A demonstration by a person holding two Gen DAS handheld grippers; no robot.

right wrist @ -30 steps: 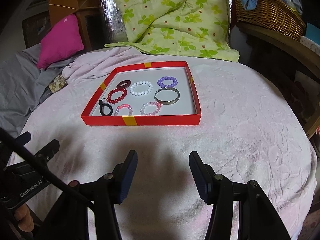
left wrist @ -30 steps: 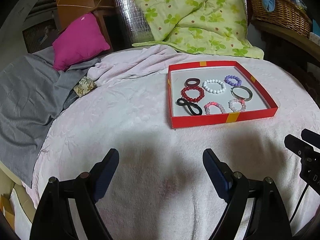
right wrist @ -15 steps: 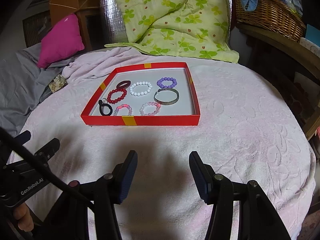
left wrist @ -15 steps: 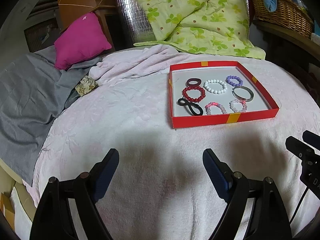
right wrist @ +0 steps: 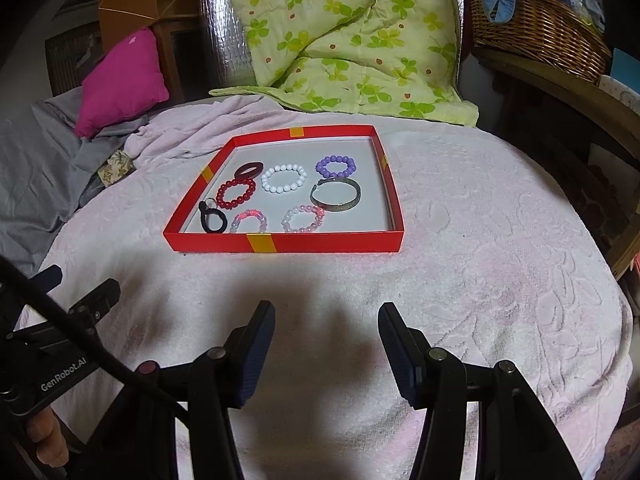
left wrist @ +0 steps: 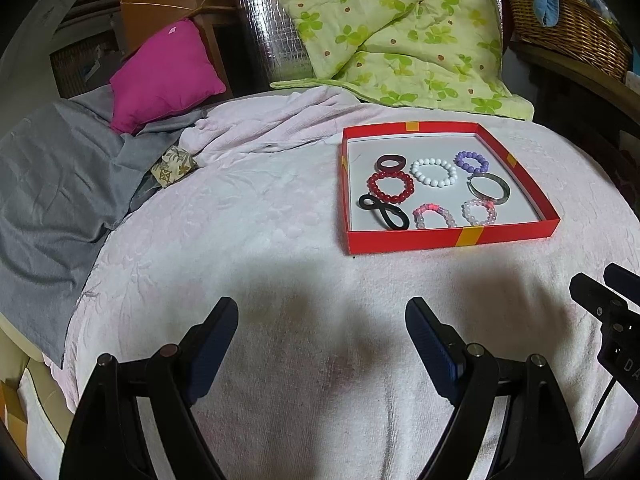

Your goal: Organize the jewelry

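Note:
A shallow red tray (left wrist: 452, 238) (right wrist: 320, 242) lies on the pink blanket ahead of both grippers. In it lie several bracelets: a red bead one (left wrist: 391, 187) (right wrist: 236, 194), a white bead one (left wrist: 434, 173) (right wrist: 285, 178), a purple bead one (left wrist: 471, 162) (right wrist: 336, 166), a metal bangle (left wrist: 489, 187) (right wrist: 335, 196), two pink bead ones (left wrist: 434, 216) (right wrist: 302, 219), a dark ring (left wrist: 389, 163) and a black hair tie (left wrist: 383, 214) (right wrist: 211, 219). My left gripper (left wrist: 322, 336) is open and empty, short of the tray. My right gripper (right wrist: 326, 340) is open and empty too.
A green floral quilt (left wrist: 400, 32) lies behind the tray. A magenta pillow (left wrist: 160, 76) and a grey sheet (left wrist: 52, 192) are at the left. A wicker basket (right wrist: 536, 24) stands on a shelf at the right. A small patterned pouch (left wrist: 174, 166) lies at the blanket's left edge.
Both views have shifted only slightly; the tray and bracelets stay put and both grippers stay open.

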